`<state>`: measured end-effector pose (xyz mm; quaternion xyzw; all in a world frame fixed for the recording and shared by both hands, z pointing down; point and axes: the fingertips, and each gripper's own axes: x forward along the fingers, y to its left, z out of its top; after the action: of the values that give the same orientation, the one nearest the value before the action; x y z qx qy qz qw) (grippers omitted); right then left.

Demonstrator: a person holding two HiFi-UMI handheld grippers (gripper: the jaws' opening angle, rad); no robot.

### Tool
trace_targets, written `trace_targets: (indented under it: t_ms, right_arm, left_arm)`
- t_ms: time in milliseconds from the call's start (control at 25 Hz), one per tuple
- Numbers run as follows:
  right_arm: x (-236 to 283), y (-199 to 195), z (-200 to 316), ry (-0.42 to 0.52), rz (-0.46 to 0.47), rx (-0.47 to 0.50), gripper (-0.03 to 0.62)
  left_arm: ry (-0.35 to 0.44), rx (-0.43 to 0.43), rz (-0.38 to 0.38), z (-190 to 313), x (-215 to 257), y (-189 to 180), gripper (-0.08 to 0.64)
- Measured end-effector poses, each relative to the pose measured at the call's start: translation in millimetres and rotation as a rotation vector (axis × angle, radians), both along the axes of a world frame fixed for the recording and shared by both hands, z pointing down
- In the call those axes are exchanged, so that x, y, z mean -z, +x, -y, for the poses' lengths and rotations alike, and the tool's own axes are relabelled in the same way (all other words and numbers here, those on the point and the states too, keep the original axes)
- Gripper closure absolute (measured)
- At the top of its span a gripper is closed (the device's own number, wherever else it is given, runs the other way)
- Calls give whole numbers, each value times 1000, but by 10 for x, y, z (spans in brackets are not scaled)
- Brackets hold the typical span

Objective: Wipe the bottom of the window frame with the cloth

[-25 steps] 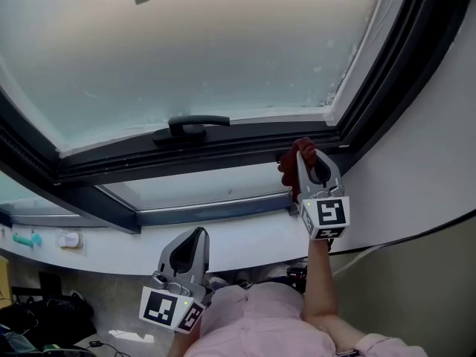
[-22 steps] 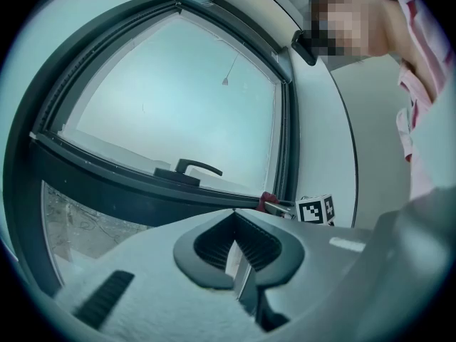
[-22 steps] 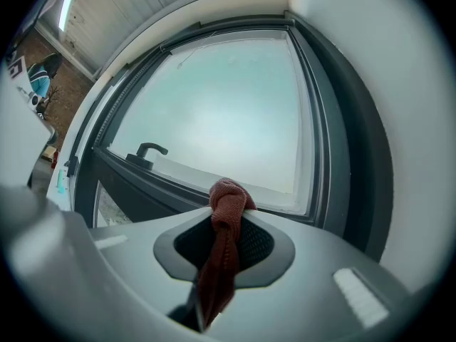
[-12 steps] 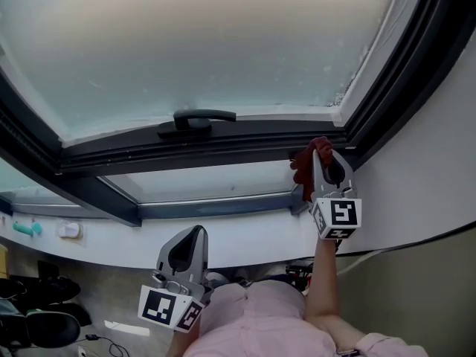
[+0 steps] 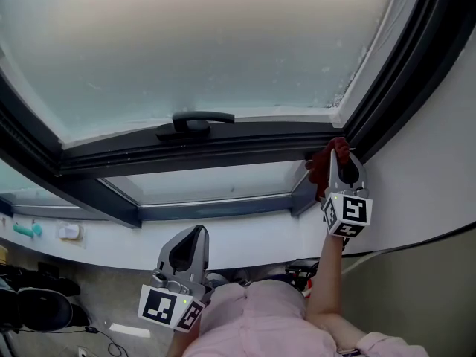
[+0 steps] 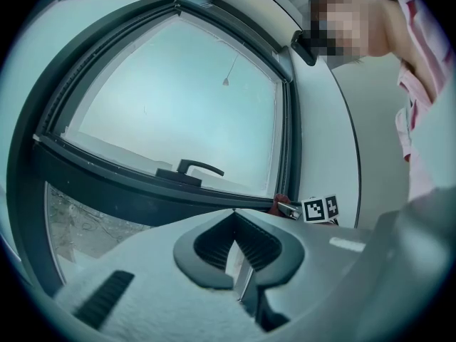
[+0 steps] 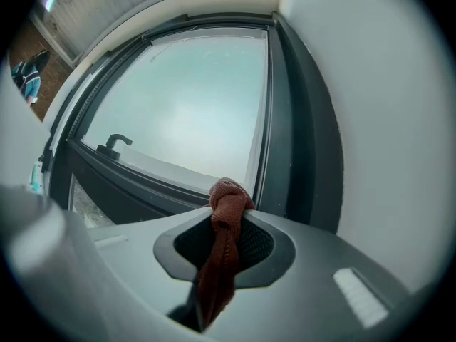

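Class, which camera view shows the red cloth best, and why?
The right gripper view: the cloth sits central and large, clamped in the right tool. The head view shows only a small red bunch at the corner of the window frame; the left gripper view, a tiny red speck.

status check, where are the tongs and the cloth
Right tongs shut on red cloth, at bottom right corner of window frame. Left tongs shut, empty, low. Handle well left.

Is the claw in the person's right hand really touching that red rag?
Touching. The right gripper view shows the red cloth pinched between the closed jaws of the right gripper, its knot above them and its tail hanging below.
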<state>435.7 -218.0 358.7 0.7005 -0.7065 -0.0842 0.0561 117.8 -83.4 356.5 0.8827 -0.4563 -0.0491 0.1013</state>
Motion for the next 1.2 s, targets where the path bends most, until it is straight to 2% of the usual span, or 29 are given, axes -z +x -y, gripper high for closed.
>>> trace_targets:
  t_ms: [320,600,720,840,1000,1200]
  right_arm:
    - [1,188,-3,6,-23,-62,528]
    - [9,205,-4,4,-59,-122,531]
    - [0,216,-2,-23,-22,-142,532]
    - [3,197,-28,-53,73,-153,532]
    - [122,-229,-58,-12,130,-72,529]
    - [161,-1298,11,-1,120,120,528]
  left_arm:
    - [3,-14,1,49,24,65,560]
    - [-4,20,0,30,27,-97,560]
    - [-5,36,-5,-3,29,-213,560]
    - [-9,48,-8,-52,23,-353,560]
    - [-16,57,-10,-109,26,-576,560]
    - [-14,65,-3,-178,89,-892,560]
